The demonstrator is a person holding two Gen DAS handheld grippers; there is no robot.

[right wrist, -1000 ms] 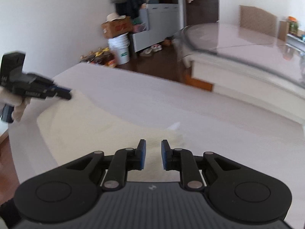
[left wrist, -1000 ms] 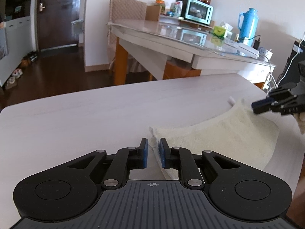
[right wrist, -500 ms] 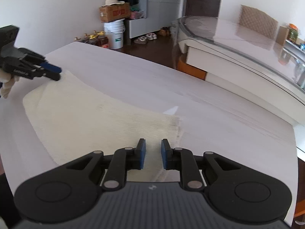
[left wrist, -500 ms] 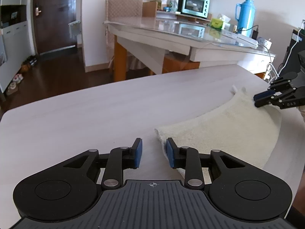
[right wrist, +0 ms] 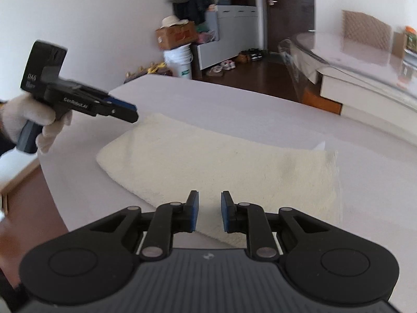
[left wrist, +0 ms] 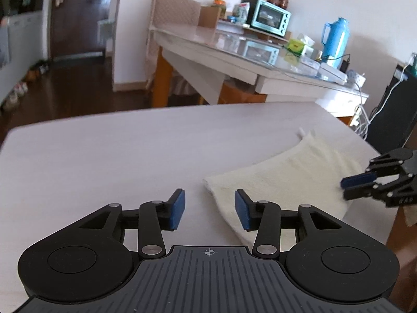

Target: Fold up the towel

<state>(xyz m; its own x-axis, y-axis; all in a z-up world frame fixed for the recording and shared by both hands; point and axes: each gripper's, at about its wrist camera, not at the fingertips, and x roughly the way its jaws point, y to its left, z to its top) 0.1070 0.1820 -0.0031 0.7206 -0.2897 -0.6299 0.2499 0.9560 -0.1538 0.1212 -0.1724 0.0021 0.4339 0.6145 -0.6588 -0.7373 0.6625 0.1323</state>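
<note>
Letting go is the change that matters here: a second ago our left gripper (left wrist: 209, 210) had its blue pads almost together at the near-left corner of the towel (left wrist: 281, 180), and now its jaws are opening, with nothing pressed between them; the corner lies flat on the table (left wrist: 130, 151) just ahead of the right-hand pad. Our right gripper (right wrist: 209, 215) has its pads a narrow gap apart, as they were a second ago, and nothing is pinched in them; it hangs over the towel's near edge, and in the left wrist view it floats beside the towel's right end without touching it as far as we can tell. The cream towel now lies as a long, flattened band across the near right part of the pale table, with a small tag or loop poking out at its far corner; earlier that far end looked raised near the right gripper, and now it is down. From the right wrist view the rounded long edge nearest us looks like a fold, so we judge one fold laid and both tools freed. What we expect remains is a second fold, short end to short end, which would call for fresh grips on two corners.
</note>
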